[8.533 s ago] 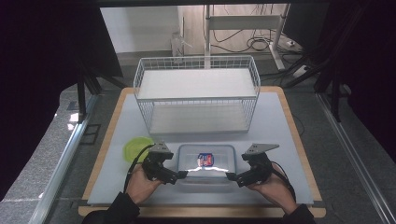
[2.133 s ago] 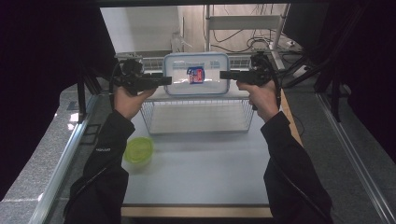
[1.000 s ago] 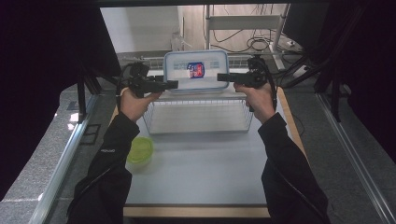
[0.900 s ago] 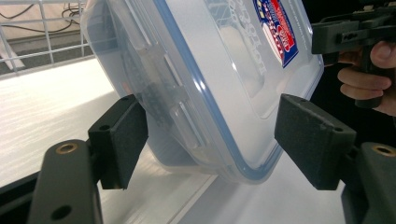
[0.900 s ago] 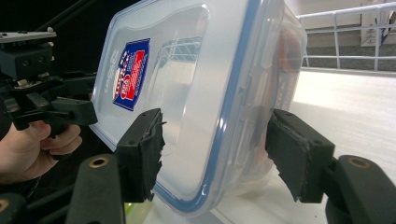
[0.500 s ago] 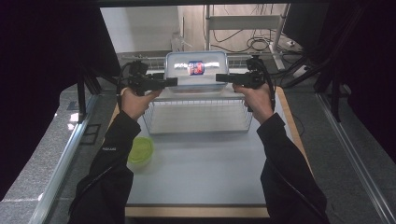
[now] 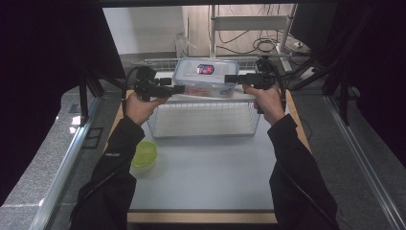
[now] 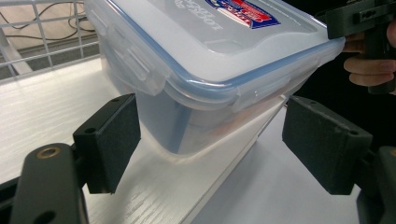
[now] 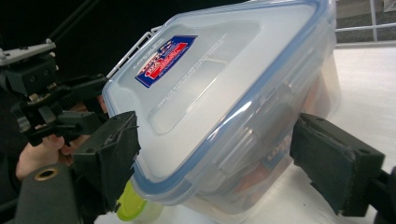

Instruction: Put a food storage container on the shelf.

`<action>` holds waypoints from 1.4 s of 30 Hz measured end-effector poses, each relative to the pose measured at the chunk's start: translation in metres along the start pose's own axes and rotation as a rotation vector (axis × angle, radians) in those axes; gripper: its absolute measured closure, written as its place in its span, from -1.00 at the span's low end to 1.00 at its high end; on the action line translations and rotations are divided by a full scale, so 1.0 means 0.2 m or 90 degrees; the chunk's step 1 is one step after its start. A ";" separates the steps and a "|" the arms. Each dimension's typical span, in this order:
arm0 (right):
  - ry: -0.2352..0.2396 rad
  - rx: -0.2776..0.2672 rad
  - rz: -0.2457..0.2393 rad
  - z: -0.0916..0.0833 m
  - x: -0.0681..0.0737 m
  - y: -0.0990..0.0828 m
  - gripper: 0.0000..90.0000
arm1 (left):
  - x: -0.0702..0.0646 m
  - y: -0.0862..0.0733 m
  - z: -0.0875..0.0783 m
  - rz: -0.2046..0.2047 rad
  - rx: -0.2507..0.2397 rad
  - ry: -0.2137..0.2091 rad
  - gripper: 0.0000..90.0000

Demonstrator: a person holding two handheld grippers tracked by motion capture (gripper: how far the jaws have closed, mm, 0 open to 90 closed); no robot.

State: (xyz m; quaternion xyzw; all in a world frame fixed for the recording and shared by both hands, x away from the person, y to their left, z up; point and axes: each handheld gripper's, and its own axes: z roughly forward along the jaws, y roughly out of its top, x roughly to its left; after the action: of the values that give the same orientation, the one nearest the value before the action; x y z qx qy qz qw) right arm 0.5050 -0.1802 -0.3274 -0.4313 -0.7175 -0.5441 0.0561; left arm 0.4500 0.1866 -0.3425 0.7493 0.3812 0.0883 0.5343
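Since the earliest frame the clear lidded container (image 7: 206,76) had gone from the near edge of the table (image 7: 210,182) up onto the top shelf of the wire basket (image 7: 205,120); over the last half second it stayed put there. Both sets of jaws had just been opening.

Left gripper (image 7: 178,89): jaws apart, container's end between them. In the left gripper view (image 8: 205,140) neither pad pressed on the box; a gap showed on each side.

Right gripper (image 7: 230,78): jaws apart at the basket's right end. In the right gripper view (image 9: 212,158) the container's corner (image 9: 219,107) sat between the pads, the right pad clear of the wall; contact at the left pad could not be told.

Container sat on the white shelf board atop the basket, lid on, red-and-blue label up. In the left gripper view (image 8: 201,60) its near corner stood at the shelf's front edge.

Open room: bare table surface in front of the basket, between the two sleeves. Green lidded cup (image 7: 144,153) stood left of and nearer than the basket, well apart from it, just beside the left sleeve.
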 end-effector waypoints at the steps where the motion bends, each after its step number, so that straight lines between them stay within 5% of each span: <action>1: 0.000 0.001 -0.003 0.00 0.00 0.00 -0.67 | 0.00 0.00 0.00 0.001 0.000 0.000 -0.56; 8: 0.003 -0.003 -0.027 -0.06 0.00 0.00 -0.67 | 0.00 -0.01 -0.03 0.009 -0.011 -0.003 -0.52; 15: -0.042 0.002 -0.134 -0.11 0.12 -0.07 -0.38 | -0.01 -0.01 -0.03 0.025 -0.014 0.013 -0.32; 18: -0.090 0.018 -0.184 -0.12 0.18 -0.12 -0.04 | -0.01 -0.01 -0.03 0.022 -0.015 0.018 -0.22; 24: -0.161 0.025 -0.232 -0.07 0.20 -0.16 0.25 | -0.02 -0.01 -0.01 0.025 -0.005 0.045 -0.09; 38: -0.203 0.000 -0.223 0.06 0.19 -0.10 0.41 | 0.00 -0.02 -0.03 0.015 -0.007 0.088 0.16; 42: -0.210 -0.006 -0.219 0.08 0.19 -0.09 0.40 | -0.01 -0.02 -0.02 0.036 0.004 0.116 0.20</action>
State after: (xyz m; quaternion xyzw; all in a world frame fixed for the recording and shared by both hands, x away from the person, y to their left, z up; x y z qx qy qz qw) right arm 0.4749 -0.1472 -0.3264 -0.3860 -0.7775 -0.4711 -0.1571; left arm 0.4444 0.1883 -0.3439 0.7504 0.4070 0.1702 0.4922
